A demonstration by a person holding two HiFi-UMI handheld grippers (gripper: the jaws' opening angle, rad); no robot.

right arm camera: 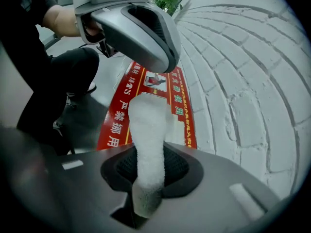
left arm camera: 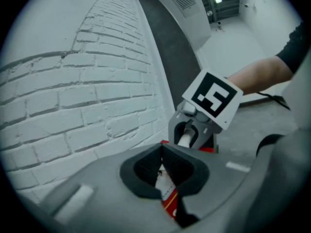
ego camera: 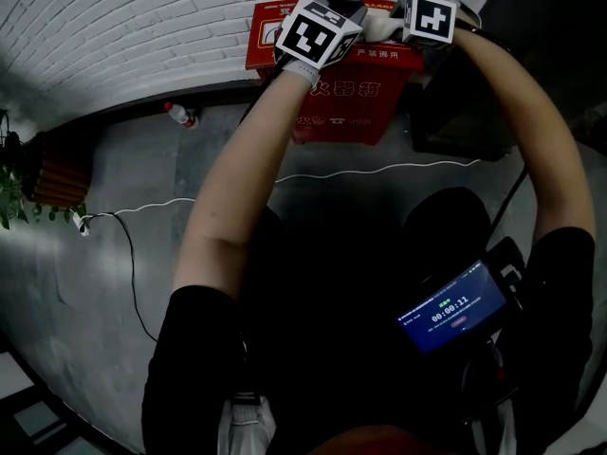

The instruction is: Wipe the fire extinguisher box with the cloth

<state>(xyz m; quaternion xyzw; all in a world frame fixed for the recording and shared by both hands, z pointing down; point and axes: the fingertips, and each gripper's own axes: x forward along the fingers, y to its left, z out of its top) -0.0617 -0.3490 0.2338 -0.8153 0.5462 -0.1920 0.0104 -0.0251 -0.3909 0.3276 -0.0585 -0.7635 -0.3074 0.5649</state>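
The red fire extinguisher box [ego camera: 353,98] stands on the floor against the white brick wall, and both grippers hover over its top. My right gripper [ego camera: 410,27] is shut on a white fluffy cloth [right arm camera: 147,140], which sticks out of the jaws over the box's red lid [right arm camera: 116,125] with its white lettering. My left gripper [ego camera: 327,22] is just to the left of it, shut with nothing in it. In the left gripper view its pads meet at the tips [left arm camera: 162,154], with the box [left arm camera: 170,198] below and the right gripper [left arm camera: 192,132] facing it.
The brick wall [ego camera: 142,27] runs right behind the box. A plastic bottle [ego camera: 180,114] lies at the wall's foot to the left, and a white cable [ego camera: 379,171] crosses the grey floor. A dark cabinet [ego camera: 460,112] flanks the box's right. A potted plant [ego camera: 14,192] stands far left.
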